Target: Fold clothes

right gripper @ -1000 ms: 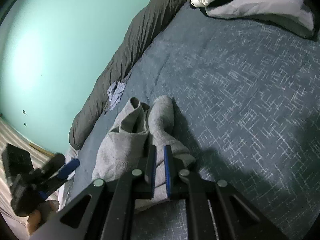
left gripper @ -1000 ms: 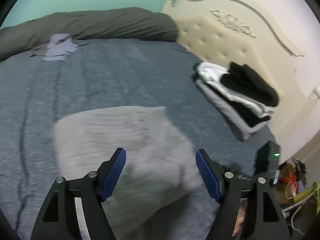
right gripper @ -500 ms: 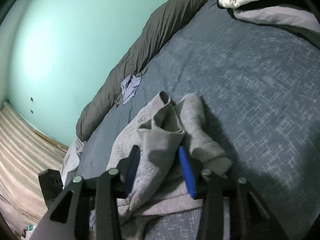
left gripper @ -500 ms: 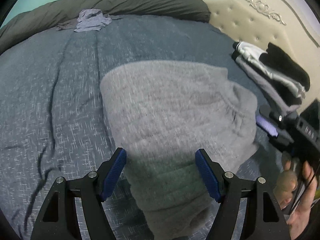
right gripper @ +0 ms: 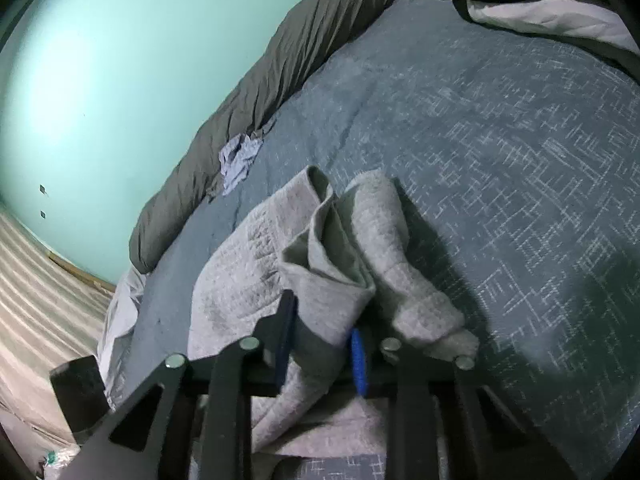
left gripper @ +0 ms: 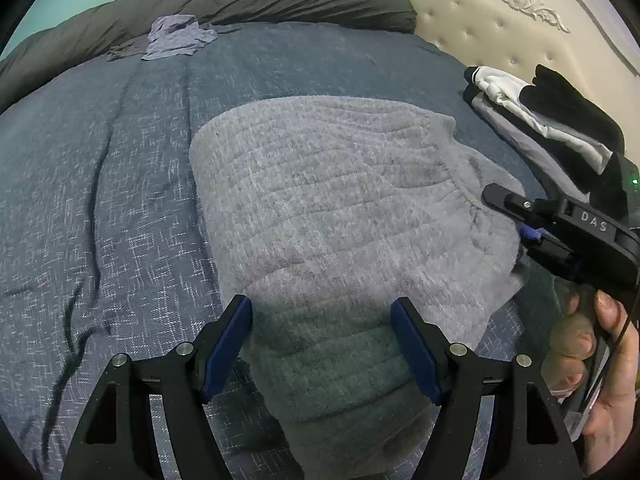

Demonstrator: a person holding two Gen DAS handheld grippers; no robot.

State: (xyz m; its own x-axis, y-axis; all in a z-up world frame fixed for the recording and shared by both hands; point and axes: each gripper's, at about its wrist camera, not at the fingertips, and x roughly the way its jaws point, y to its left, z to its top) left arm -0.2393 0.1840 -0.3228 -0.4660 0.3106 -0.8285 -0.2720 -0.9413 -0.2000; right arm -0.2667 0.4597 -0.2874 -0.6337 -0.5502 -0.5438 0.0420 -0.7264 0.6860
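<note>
A grey knitted garment (left gripper: pixel 332 208) lies partly folded on the blue bedspread (left gripper: pixel 100 184). My left gripper (left gripper: pixel 322 350) is open, its blue pads astride the garment's near end, just above it. My right gripper (right gripper: pixel 322 344) is partly open with a bunched fold of the grey garment (right gripper: pixel 332 264) between its pads; it also shows at the garment's right edge in the left wrist view (left gripper: pixel 532 224). Whether the right pads press the cloth is unclear.
A pile of folded black, white and grey clothes (left gripper: pixel 552 120) sits at the right by the cream headboard (left gripper: pixel 512 28). A small blue-grey cloth (left gripper: pixel 176 36) lies by the dark rolled duvet (left gripper: pixel 240 0) at the far edge. Teal wall (right gripper: pixel 120 60) beyond.
My right gripper has opened from shut and now straddles the bunched fold. The left wrist view has swung over the garment, which now lies spread under the left gripper.
</note>
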